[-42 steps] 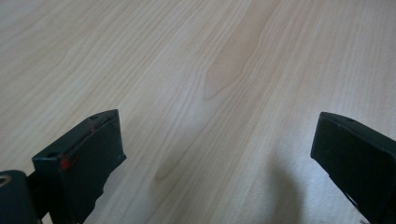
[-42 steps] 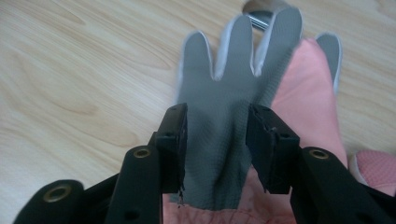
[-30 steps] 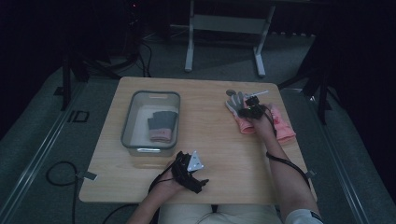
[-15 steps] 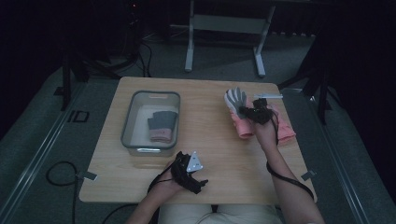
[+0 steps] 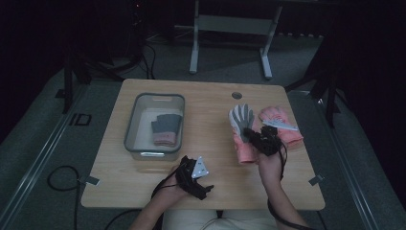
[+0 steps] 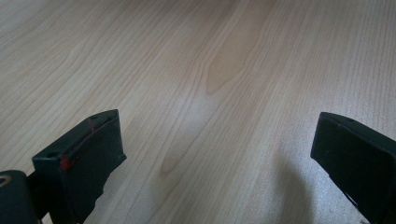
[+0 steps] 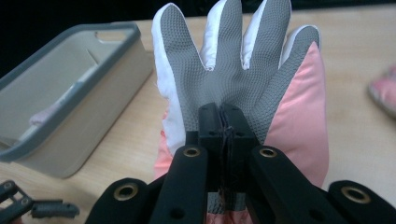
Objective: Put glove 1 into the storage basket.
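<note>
A pink glove with a grey textured palm [image 7: 233, 70] hangs upright, fingers spread, from my right gripper [image 7: 219, 112], whose jaws are pressed together on the palm near the cuff. In the high view this glove [image 5: 241, 125] and the right gripper [image 5: 250, 137] are over the table's right half. A second pink glove [image 5: 282, 125] lies flat just to their right. My left gripper [image 5: 196, 175] rests near the front edge. Its jaws stand wide apart over bare wood in the left gripper view [image 6: 219, 140].
A grey bin [image 5: 132, 120] stands on the left half of the wooden table [image 5: 206, 105] with a dark grey and pink glove [image 5: 167, 129] inside. In the right gripper view the bin [image 7: 70, 93] sits left of the held glove. A round hole [image 5: 236, 95] marks the table's far side.
My right gripper has drawn back toward the person with the grey-palmed glove, lifting it off the table. The left gripper has stayed put.
</note>
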